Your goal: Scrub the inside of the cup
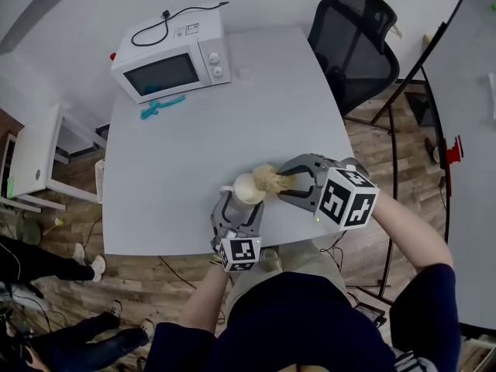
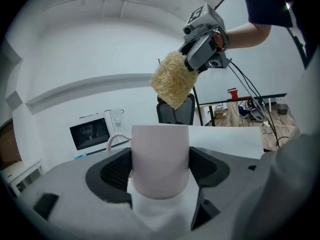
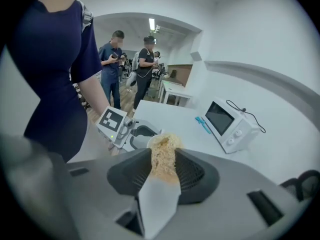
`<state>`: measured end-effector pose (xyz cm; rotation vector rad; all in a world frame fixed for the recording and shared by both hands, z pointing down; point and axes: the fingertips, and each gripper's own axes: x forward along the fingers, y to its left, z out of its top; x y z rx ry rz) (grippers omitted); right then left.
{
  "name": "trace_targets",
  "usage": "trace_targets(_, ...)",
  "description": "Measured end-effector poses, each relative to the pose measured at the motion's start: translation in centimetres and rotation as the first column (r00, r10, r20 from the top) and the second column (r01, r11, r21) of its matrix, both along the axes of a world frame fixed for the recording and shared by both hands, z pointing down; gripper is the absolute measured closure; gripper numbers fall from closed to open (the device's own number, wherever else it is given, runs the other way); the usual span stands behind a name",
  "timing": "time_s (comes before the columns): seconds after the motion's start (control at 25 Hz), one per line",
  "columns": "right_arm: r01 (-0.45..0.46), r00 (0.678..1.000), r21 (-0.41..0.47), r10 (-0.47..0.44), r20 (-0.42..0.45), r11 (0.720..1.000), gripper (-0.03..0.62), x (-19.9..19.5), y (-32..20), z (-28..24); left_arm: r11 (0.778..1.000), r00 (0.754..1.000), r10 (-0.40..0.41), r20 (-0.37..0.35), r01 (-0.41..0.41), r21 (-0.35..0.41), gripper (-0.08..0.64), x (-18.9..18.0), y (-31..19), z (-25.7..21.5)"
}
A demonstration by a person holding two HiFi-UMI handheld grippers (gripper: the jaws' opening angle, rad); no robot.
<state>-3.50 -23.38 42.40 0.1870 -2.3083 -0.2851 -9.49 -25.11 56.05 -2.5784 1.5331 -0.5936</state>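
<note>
Pale pink ceramic cup (image 2: 160,161) sat clamped in the left tool (image 1: 242,204), mouth outward, so the tan fibrous scrubber (image 2: 171,80) pinched by the right tool (image 3: 164,168) could enter.

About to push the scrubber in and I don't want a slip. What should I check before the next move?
1. Grip on the cup by the left gripper: ok, a jaw on each side.
2. Grip on the loofah scrubber by the right gripper: ok, pinched between its jaws.
3. Mouth of the cup faces the loofah scrubber: ok.
4. Is the loofah scrubber inside the cup: not ok. It hovers above the rim, apart from it.
5. Water or soap in the cup: cannot tell.
</note>
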Motion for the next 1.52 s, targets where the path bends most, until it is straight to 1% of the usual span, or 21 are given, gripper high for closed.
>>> trace_targets(0.08,-0.043,0.998,-0.023,0.043,0.034,0.999,0.442,0.3,0.0,0.6,0.999,0.999,-0.011,-0.033,0.010,-0.033,0.190,0.1,-0.1,0.6)
trace_targets(0.2,-0.088,0.993,-0.060,0.093,0.076,0.994,0.442,0.6,0.2,1.4,0.997,0.998,-0.019,-0.056,0.015,-0.077,0.190,0.3,-0.3,1.5)
trace_targets(0.4,-0.152,0.977,-0.098,0.164,0.139,0.984,0.442,0.7,-0.4,1.7,0.991,0.997,-0.022,-0.067,0.013,-0.131,0.190,0.6,-0.8,3.1)
trace_targets(0.6,-0.184,0.968,-0.121,0.201,0.152,0.975,0.442,0.4,-0.4,2.7,0.987,0.997,-0.011,-0.071,-0.001,-0.159,0.190,1.2,-0.9,4.3)
trace_targets(0.84,-0.209,0.950,-0.192,0.246,0.193,0.959,0.442,0.0,0.0,3.9,0.983,0.998,0.009,-0.056,-0.019,-0.183,0.190,1.8,-0.9,5.7)
trace_targets(0.96,-0.218,0.944,-0.212,0.261,0.204,0.953,0.442,0.2,-0.2,4.2,0.983,0.999,0.010,-0.053,-0.020,-0.183,0.190,1.8,-0.8,5.9)
trace_targets(1.12,-0.229,0.938,-0.218,0.275,0.213,0.949,0.442,0.3,-0.7,4.2,0.984,0.999,0.009,-0.038,-0.015,-0.178,0.190,1.6,-0.9,6.1)
trace_targets(1.32,-0.232,0.935,-0.224,0.281,0.218,0.947,0.442,0.2,-0.9,4.4,0.970,0.999,-0.025,-0.030,0.017,-0.241,0.190,0.7,-0.1,7.5)
trace_targets(1.4,-0.231,0.934,-0.226,0.281,0.220,0.946,0.442,0.2,-0.9,4.5,0.967,0.999,-0.036,-0.012,0.032,-0.251,0.193,0.3,0.2,7.8)
trace_targets(1.52,-0.232,0.934,-0.227,0.282,0.219,0.946,0.442,0.1,-0.7,4.5,0.965,0.999,-0.029,0.013,0.031,-0.260,0.196,0.1,0.6,8.3)
